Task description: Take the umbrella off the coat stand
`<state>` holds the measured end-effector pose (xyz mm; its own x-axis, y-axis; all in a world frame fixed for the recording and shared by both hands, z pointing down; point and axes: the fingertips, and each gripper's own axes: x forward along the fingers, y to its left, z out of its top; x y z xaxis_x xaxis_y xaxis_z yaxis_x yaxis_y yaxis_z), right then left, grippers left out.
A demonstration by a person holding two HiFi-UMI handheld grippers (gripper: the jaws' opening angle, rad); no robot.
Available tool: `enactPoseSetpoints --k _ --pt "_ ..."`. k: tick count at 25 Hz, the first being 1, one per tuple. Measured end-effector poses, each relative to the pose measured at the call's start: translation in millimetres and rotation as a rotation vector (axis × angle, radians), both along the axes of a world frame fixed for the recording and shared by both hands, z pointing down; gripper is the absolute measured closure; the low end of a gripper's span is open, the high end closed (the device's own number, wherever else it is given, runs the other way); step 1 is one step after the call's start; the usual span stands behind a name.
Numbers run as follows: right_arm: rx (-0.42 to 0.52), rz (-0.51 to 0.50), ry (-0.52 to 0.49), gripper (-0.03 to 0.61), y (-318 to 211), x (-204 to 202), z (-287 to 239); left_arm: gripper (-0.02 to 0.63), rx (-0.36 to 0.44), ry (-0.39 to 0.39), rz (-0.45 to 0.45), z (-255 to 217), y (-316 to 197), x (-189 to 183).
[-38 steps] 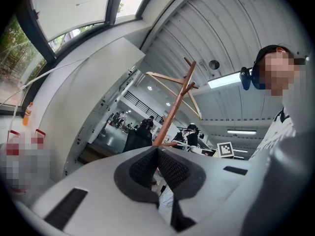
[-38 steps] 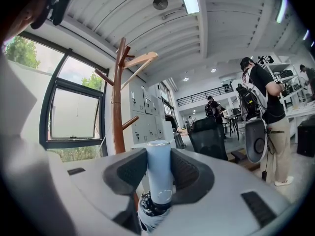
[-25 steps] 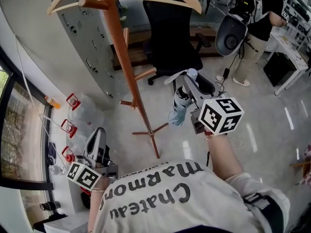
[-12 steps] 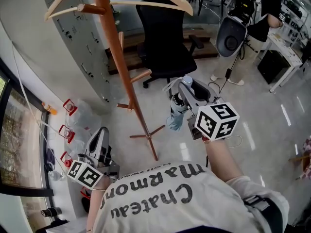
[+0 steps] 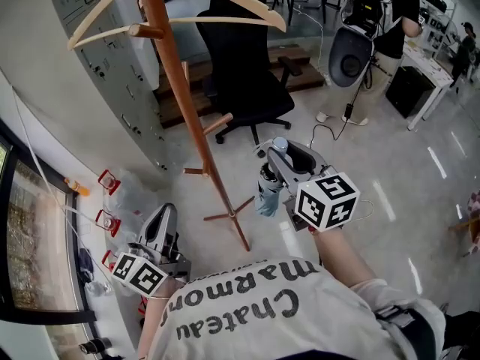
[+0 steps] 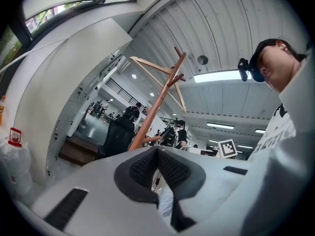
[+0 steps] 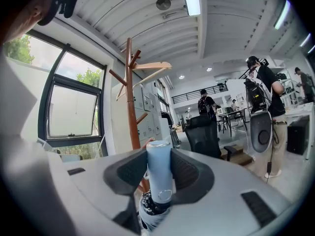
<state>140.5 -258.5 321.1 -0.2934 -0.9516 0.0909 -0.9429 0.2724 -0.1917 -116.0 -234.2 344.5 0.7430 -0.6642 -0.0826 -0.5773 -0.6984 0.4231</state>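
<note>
Head view, looking steeply down: the wooden coat stand rises at centre left, with a pale wooden hanger lying across its upper pegs. The right claw is just right of the stand's trunk and apart from it. It pinches the folded umbrella by the pale blue handle. The handle points up, and the dark, bundled canopy with its pale blue wrap hangs below the pads, clear of every peg and of the stand's feet. The umbrella is therefore off the stand, near its lower trunk, and touches only the claw. The right gripper view shows both pads pressed against the sides of the handle, with the stand upright behind it and a window to the stand's left. The left claw sits low and to the left of the stand's base. In the left gripper view its pads are pressed together at the tips with nothing between them. A black office chair stands behind the stand and grey cabinets line the wall to its left. A person stands far right of the stand on the pale floor.
</note>
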Motion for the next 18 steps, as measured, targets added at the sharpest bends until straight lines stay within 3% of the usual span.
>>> enactPoseSetpoints --k 5,18 --pt "0.021 -0.004 -0.009 0.419 17.9 -19.9 -4.6 0.591 0.024 -0.026 0.033 -7.6 4.6 -6.7" --pt "0.019 0.006 0.03 0.42 51.2 -55.7 -9.0 0.591 0.006 0.003 0.086 -7.7 21.7 -25.0"
